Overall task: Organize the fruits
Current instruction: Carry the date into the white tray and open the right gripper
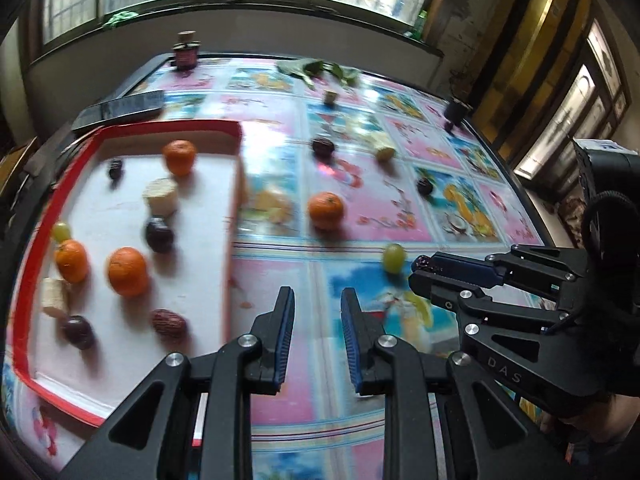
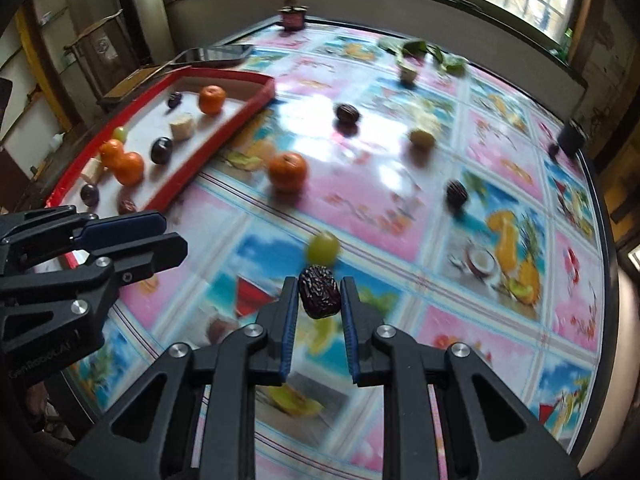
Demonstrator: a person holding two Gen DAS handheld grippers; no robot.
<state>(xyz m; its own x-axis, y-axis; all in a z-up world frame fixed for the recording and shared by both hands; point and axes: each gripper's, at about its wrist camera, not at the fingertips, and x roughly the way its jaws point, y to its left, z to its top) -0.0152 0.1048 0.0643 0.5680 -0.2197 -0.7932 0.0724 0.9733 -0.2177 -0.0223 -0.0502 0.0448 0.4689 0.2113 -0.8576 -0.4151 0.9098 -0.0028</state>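
A red-rimmed white tray [image 1: 236, 132] [image 2: 264, 84] on the left holds tangerines [image 1: 127, 272], dark plums [image 1: 159, 235], a red date [image 1: 169, 324], a green grape [image 1: 61, 231] and pale banana pieces [image 1: 161, 196]. My right gripper [image 2: 319, 300] is shut on a wrinkled dark date [image 2: 319, 291] above the table; it also shows in the left wrist view [image 1: 424, 268]. My left gripper [image 1: 318, 304] is open and empty beside the tray's right wall; it also shows in the right wrist view [image 2: 172, 232]. Loose on the table lie a tangerine [image 2: 287, 171] [image 1: 325, 210], a green grape [image 2: 322, 246] [image 1: 393, 257] and dark dates [image 2: 346, 113] [image 2: 457, 192].
A phone [image 2: 218, 54] lies behind the tray. A dark jar [image 2: 293, 16] stands at the far edge, green leaves [image 2: 420, 48] and a small pale piece [image 2: 408, 72] nearby. A pale fruit [image 2: 422, 138] sits mid-table. A black cup [image 2: 571, 138] stands at the right edge.
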